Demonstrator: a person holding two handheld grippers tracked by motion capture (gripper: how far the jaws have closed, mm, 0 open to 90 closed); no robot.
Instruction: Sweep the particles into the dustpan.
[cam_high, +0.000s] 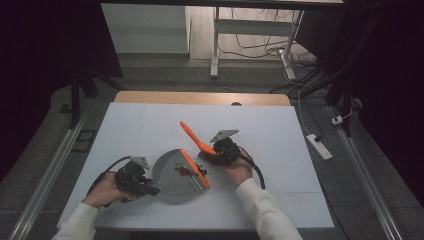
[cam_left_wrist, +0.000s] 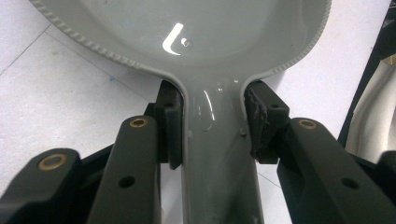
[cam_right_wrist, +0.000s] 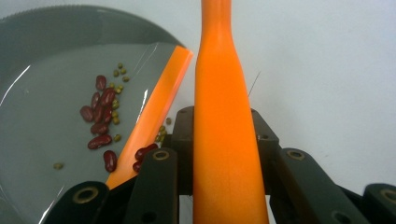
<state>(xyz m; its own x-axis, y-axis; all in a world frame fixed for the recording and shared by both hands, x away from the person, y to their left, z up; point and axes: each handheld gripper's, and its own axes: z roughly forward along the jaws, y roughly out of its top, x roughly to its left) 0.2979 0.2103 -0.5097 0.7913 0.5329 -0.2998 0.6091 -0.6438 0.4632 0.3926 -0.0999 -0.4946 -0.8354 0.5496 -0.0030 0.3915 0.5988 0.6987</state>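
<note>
A grey dustpan (cam_high: 172, 175) with an orange front lip (cam_high: 195, 168) lies on the white table (cam_high: 150, 125). My left gripper (cam_high: 150, 190) is shut on its grey handle (cam_left_wrist: 217, 158), with both pads (cam_left_wrist: 170, 126) pressed against the handle's sides. Red beans (cam_right_wrist: 100, 119) and small green beans (cam_right_wrist: 117, 88) lie inside the pan near the lip; a few sit just outside it. My right gripper (cam_high: 212, 150) is shut on the orange handle (cam_right_wrist: 224, 140) of a brush, which points up and left (cam_high: 192, 135) beside the lip.
The person's hands and white sleeves (cam_high: 265, 210) enter from the bottom. A wooden table edge (cam_high: 200, 97) shows beyond the white surface. Cables and a power strip (cam_high: 320, 145) lie on the floor to the right, with desk legs (cam_high: 215, 45) behind.
</note>
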